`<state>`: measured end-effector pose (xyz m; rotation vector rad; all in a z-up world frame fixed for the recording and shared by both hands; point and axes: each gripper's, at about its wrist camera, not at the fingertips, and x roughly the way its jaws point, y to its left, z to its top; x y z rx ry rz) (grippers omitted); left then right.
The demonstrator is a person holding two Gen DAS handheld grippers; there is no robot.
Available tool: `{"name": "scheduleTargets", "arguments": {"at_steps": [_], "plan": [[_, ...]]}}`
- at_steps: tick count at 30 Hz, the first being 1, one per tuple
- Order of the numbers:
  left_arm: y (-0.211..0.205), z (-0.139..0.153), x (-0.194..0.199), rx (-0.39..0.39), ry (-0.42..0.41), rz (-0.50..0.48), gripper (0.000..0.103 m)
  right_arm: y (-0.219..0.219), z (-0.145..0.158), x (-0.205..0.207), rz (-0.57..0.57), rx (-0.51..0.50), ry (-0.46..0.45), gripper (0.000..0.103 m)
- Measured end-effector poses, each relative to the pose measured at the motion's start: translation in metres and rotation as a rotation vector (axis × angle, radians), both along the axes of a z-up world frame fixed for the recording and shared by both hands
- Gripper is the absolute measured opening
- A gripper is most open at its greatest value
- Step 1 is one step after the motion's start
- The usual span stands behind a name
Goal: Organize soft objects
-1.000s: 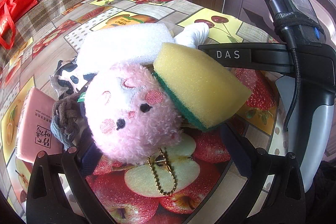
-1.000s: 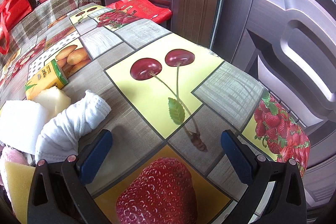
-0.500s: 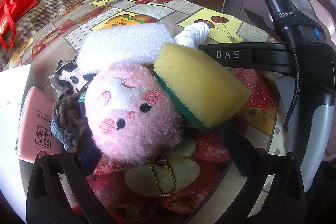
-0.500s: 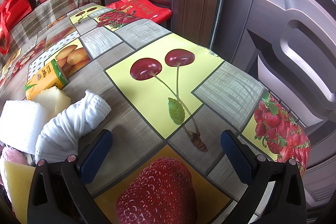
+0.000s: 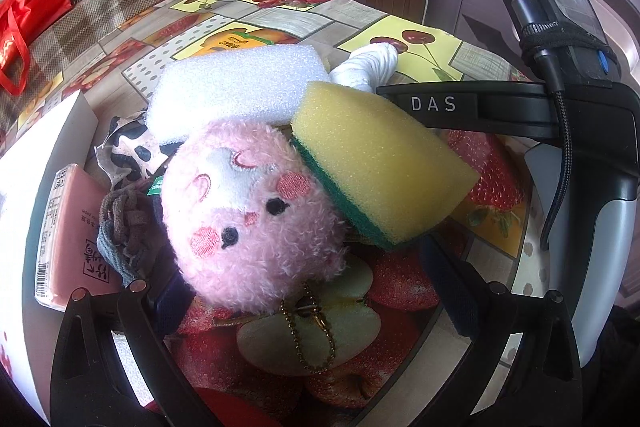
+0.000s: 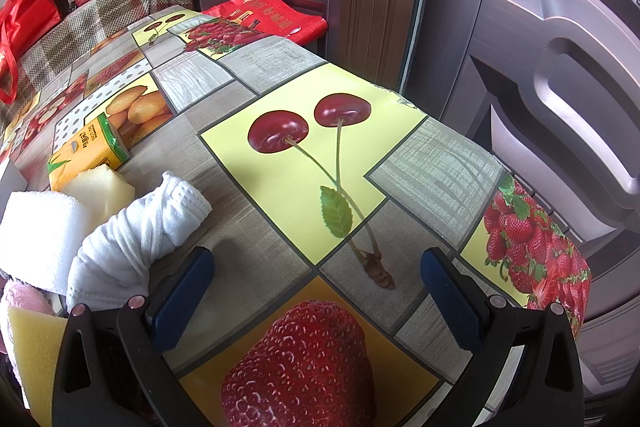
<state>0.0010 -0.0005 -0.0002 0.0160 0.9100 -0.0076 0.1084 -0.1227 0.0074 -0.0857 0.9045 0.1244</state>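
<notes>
A pink plush toy with a gold ball chain lies on the fruit-print tablecloth, between the fingers of my open left gripper. A yellow sponge with a green scrub side leans on the plush. A white foam block lies behind them, with a rolled white cloth beyond. My right gripper is open and empty over bare tablecloth. The white cloth lies just left of its left finger, with the white foam block further left.
A pink tissue pack, a braided brown-grey piece and a cow-print item lie left of the plush. A white box wall stands at far left. An orange tissue pack and a pale foam piece lie behind the cloth. The table edge runs along the right.
A white box has come into the left wrist view from the left edge and now stands beside the pink tissue pack. The soft objects and both grippers have hardly moved.
</notes>
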Motion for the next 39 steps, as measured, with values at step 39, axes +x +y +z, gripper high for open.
{"name": "scheduleTargets", "arguments": {"at_steps": [39], "plan": [[-0.006, 0.000, 0.017, 0.001, -0.001, -0.053, 0.102, 0.001, 0.000, 0.000, 0.000, -0.002, 0.000, 0.103]]}}
